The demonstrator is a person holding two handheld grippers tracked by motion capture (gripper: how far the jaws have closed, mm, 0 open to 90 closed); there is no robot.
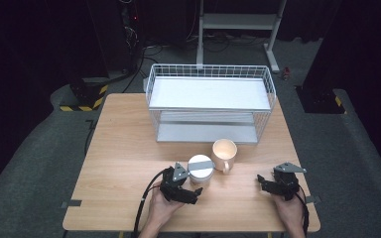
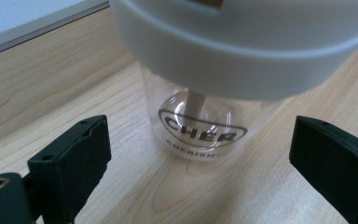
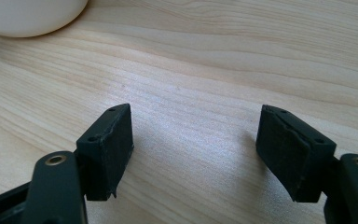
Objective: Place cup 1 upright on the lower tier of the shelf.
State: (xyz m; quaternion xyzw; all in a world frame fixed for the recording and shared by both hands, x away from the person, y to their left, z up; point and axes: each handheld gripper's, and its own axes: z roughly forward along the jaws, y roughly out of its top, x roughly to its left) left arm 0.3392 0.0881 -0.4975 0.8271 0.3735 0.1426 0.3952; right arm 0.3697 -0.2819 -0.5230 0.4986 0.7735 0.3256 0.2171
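Left tool (image 2: 200,154) open, jar (image 2: 200,126) just ahead: clear, likely slick and breakable — grip below the lid (image 2: 242,51).

The left gripper (image 1: 194,191) sits low near the middle, pointing toward two o'clock — jaws wide apart. The right gripper (image 1: 261,181) rests at five o'clock, pointing to nine — jaws spread too.

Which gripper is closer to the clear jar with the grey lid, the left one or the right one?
Left. The left gripper is open right beside the jar, at its near side. The right gripper is open over bare table, farther off, beyond the mug.
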